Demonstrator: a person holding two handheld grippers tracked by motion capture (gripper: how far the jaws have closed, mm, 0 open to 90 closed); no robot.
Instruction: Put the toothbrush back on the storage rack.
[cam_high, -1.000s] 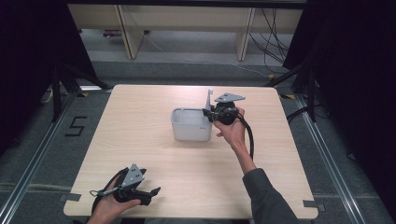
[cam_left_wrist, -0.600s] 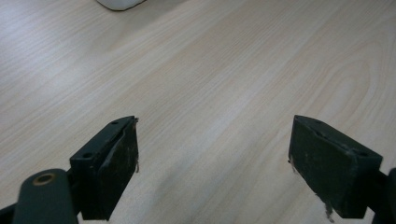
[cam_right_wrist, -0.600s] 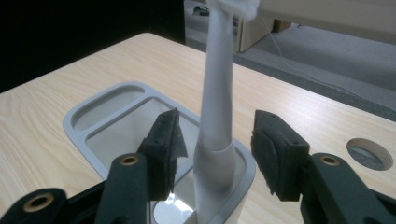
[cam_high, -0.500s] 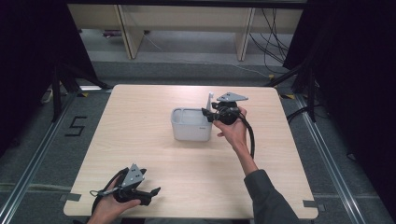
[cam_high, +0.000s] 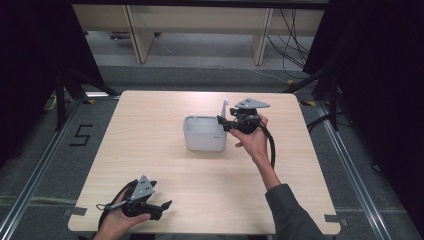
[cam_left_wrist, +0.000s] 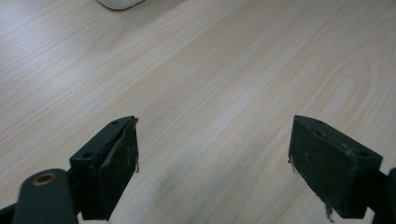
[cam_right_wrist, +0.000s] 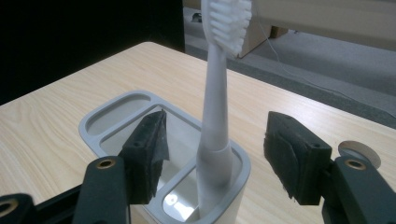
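Looking for writing first, I find a dark "5" (cam_high: 81, 135) marked on the grey floor (cam_high: 40, 165) left of the table, and some small dark print on the holder's front wall in the high view, too small for me to read.

My right gripper (cam_high: 224, 121) sits at the right end of the grey holder (cam_high: 204, 134), jaws parted, one on each side of the white toothbrush (cam_right_wrist: 215, 116) without touching it. That toothbrush stands upright in the holder's end compartment (cam_right_wrist: 187, 198), bristles up. A small white disc (cam_right_wrist: 359, 154) lies on the wood just beyond my right jaw.

My left gripper (cam_high: 162, 205) rests low at the table's near left corner, jaws wide apart over bare wood, holding nothing.

I see a pale wood-grain table (cam_high: 150, 165), with grey tape (cam_high: 335, 219) at its near corners. Beyond it stand light wooden shelf legs (cam_high: 135, 35), with loose cables (cam_high: 295, 35) on the floor and black curtains (cam_high: 380, 75) at both sides.
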